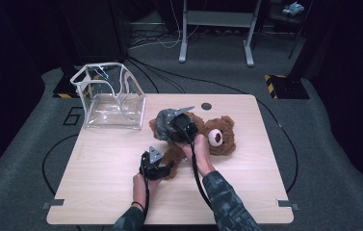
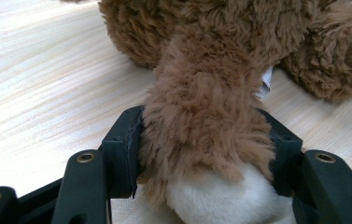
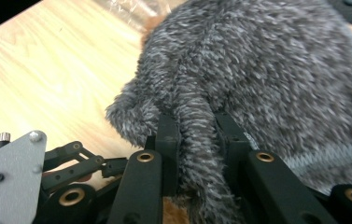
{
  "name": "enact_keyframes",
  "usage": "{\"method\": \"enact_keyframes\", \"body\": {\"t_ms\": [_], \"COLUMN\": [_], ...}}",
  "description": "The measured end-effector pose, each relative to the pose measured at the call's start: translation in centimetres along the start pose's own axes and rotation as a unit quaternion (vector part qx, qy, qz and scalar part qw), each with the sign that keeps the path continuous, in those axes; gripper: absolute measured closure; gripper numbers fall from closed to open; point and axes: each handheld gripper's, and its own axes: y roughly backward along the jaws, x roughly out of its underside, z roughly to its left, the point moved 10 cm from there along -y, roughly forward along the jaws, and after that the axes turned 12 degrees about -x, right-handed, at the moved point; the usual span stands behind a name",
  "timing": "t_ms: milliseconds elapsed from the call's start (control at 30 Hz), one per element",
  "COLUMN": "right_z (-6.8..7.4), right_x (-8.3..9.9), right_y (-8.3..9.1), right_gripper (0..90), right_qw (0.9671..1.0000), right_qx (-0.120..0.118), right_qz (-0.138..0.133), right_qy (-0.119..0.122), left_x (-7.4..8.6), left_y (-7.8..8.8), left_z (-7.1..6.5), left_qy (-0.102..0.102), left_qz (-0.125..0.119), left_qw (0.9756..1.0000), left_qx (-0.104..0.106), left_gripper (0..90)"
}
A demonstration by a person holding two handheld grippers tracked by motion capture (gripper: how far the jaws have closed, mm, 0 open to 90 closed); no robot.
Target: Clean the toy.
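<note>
At the middle of the wooden table (image 1: 111,163), a little toward three o'clock, a brown teddy bear (image 1: 217,139) lies on its back with its head at three o'clock and its legs toward nine, and a grey knitted garment (image 1: 165,118) sits over its lower body. The left gripper (image 1: 156,166), at about seven o'clock from the bear, has its jaws pressed on one brown leg (image 2: 201,116) just above the white sole (image 2: 220,196), the plush bulging between the pads. The right gripper (image 1: 181,127) is pinching a fold of the grey knit (image 3: 197,135) between jaws that stand almost together. A clear plastic bag (image 1: 109,98) with white trim stands open at eleven o'clock, apart from the bear. The likely trouble, as I judge it, is slippage: the right jaws hold only a thin ridge of stretchy fabric, so a hard pull could tear it free or just stretch the knit without shifting it along the body. The left hold is on soft fur near the foot, and a pull against it could slide off the sole or drag the whole bear across the table. Counted: one bear, one grey garment, one clear bag, two grippers, one table
</note>
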Motion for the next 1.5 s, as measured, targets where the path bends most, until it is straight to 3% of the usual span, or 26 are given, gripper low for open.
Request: {"method": "enact_keyframes", "body": {"t_ms": [67,167,333,467,500,633,867,1000,1233,1333,1500], "right_z": [-0.9,-2.0,-4.9,-6.8,-6.9,-6.4,-3.0,-1.9,-1.2,-1.6,-3.3], "right_x": [0.1,1.1,3.9,5.4,5.5,4.7,5.9,7.4,10.6,9.5,6.2], "right_y": [1.3,2.3,3.8,5.5,5.9,6.7,2.8,2.1,1.5,3.0,5.9], "right_gripper": [74.9,74.9,75.1,75.0,75.0,74.9,74.9,75.0,74.6,74.6,74.3], "right_qw": [0.9997,0.9986,0.9934,0.9909,0.9909,0.9917,0.9973,0.9985,0.9973,0.9988,0.9968], "right_qx": [0.022,0.052,0.112,0.13,0.128,0.121,0.069,0.047,0.025,0.019,0.069], "right_qz": [-0.008,0.003,0.022,0.014,0.006,-0.02,0.017,0.023,0.064,0.03,-0.032], "right_qy": [-0.002,0.0,-0.013,-0.031,-0.042,-0.04,-0.015,-0.019,-0.027,-0.033,-0.026], "left_x": [0.0,0.0,0.1,0.0,0.0,0.0,0.0,0.0,0.0,0.0,0.0], "left_y": [0.0,0.0,0.1,0.0,0.0,0.0,0.0,0.1,0.1,0.1,0.1], "left_z": [0.0,0.1,0.1,0.1,0.2,0.1,0.1,0.1,0.1,0.1,0.1], "left_qy": [0.002,-0.006,-0.005,-0.004,-0.007,-0.001,-0.001,-0.004,-0.005,-0.004,-0.002], "left_qz": [-0.001,0.002,0.005,0.003,0.003,0.0,-0.001,0.004,0.004,0.002,0.002], "left_qw": [1.0,1.0,1.0,1.0,1.0,1.0,1.0,1.0,1.0,1.0,1.0], "left_qx": [0.0,0.003,0.004,0.002,0.001,0.002,-0.001,0.001,0.001,0.002,0.003], "left_gripper": [42.2,41.9,41.6,41.3,41.0,40.2,39.3,38.6,38.4,38.3,38.1]}}
